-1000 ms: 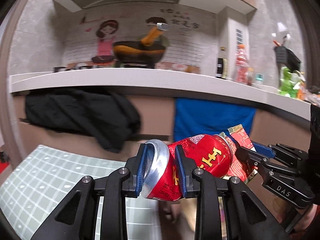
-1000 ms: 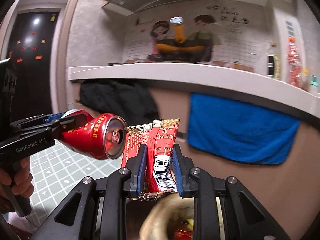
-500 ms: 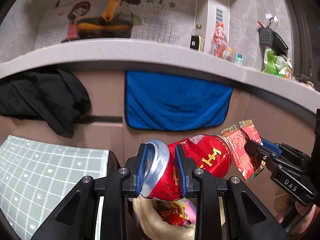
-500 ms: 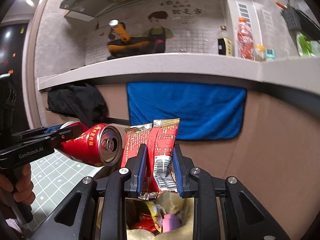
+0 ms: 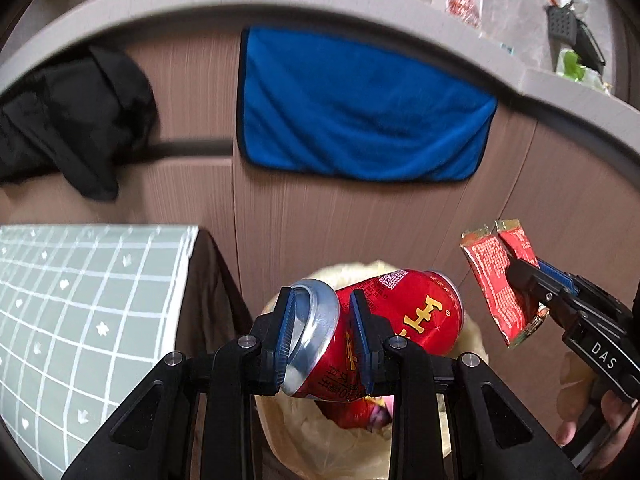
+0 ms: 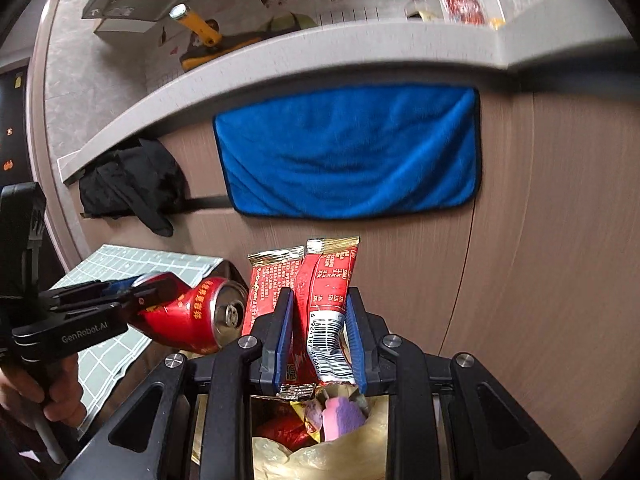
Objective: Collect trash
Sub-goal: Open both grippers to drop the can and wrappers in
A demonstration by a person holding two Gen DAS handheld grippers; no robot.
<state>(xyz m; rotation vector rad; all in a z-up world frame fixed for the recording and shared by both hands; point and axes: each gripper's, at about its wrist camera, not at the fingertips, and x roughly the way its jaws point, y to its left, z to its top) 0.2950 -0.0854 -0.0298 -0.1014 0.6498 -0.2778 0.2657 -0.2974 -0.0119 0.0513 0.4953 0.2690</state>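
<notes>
Red drink can (image 5: pixel 400 320), dented, is pinched at its silver bottom end betw. the blue pads of the left gripper (image 5: pixel 324 340), lying crosswise w/ its top end pointing right. Below it sits the bin w/ a pale yellowish bag liner (image 5: pixel 320 440), open mouth up; the can hangs above that opening, not touching. Inside the bag: red wrappers & a purple-pink scrap (image 6: pixel 344 416). Right gripper (image 6: pixel 316 344) is clamped on two red snack wrappers (image 6: pixel 316 280), held upright side by side, gold-crimped tops up, barcode on the right one facing the camera; their lower ends hang just above the bag's mouth. From the left wrist view the wrappers show at right, near the can but apart from it. A hand (image 6: pixel 60 396) grips the left tool's handle. Green-grey checked mat (image 5: pixel 80 320) covers a surface left of the bin. Behind: brown cabinet front w/ a blue towel (image 5: pixel 360 112) hung flat, black garment (image 5: pixel 76 120) draped further left, grey countertop (image 5: pixel 280 0) above.
</notes>
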